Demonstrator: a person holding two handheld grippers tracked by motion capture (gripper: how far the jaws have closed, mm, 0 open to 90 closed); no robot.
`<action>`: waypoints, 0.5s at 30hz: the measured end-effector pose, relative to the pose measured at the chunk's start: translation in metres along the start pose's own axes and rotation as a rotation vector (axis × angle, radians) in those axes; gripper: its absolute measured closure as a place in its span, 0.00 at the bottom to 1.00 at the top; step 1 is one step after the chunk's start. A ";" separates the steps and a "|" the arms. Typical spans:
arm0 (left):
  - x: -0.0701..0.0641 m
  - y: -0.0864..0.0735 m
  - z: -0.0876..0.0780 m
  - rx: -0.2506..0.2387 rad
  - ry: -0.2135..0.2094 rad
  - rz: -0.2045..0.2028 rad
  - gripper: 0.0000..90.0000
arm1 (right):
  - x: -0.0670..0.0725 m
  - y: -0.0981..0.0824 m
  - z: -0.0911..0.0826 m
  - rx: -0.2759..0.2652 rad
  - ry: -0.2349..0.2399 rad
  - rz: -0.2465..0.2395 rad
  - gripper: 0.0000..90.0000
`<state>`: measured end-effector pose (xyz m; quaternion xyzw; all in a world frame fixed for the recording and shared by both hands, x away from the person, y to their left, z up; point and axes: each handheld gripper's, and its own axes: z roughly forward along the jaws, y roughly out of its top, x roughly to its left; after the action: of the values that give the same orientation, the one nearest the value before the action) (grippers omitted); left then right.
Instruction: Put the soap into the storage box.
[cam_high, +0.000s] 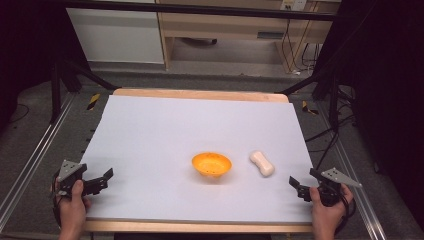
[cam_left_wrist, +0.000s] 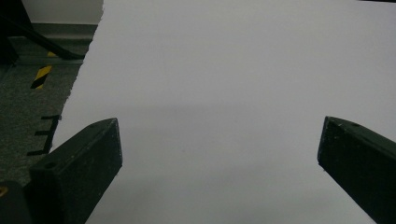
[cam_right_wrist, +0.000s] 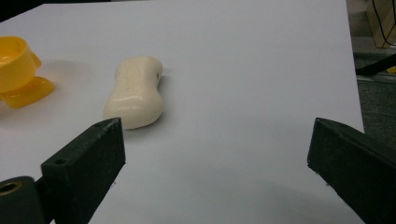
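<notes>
An orange bowl (cam_high: 211, 164) stands right of centre on the white table sheet (cam_high: 165, 130); its rim and foot (cam_right_wrist: 16, 70) show at the left edge of the right gripper view. A cream bar of soap (cam_high: 262, 163) lies just right of the bowl, and it lies ahead and left of my right jaws (cam_right_wrist: 134, 91). My left gripper (cam_high: 102, 181) rests open at the near left edge, over bare sheet (cam_left_wrist: 219, 154). My right gripper (cam_high: 300, 186) is open at the near right edge (cam_right_wrist: 215, 154), a short way short of the soap. Nothing sits between either pair of jaws.
Wooden table edges (cam_high: 200, 94) frame the sheet at the far and near sides. Metal rails (cam_high: 30, 165) run along both sides over grey carpet. Black stand legs (cam_high: 75, 75) and cables (cam_high: 325, 135) lie beyond the table's far corners. Yellow-black tape (cam_left_wrist: 41, 76) marks the floor.
</notes>
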<state>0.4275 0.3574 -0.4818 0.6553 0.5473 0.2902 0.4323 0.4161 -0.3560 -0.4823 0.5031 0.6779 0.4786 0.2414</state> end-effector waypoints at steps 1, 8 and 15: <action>0.000 0.000 0.000 0.001 0.000 0.000 0.00 | 0.000 0.000 0.000 0.005 -0.001 -0.002 0.07; 0.000 0.000 0.000 -0.002 -0.001 0.000 0.00 | 0.003 0.004 0.002 0.061 -0.031 -0.013 0.12; 0.000 0.000 0.000 0.000 0.001 0.004 0.00 | 0.011 0.015 0.013 0.213 -0.049 -0.088 0.12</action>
<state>0.4274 0.3574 -0.4818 0.6564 0.5461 0.2913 0.4314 0.4291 -0.3405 -0.4722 0.5071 0.7402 0.3804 0.2239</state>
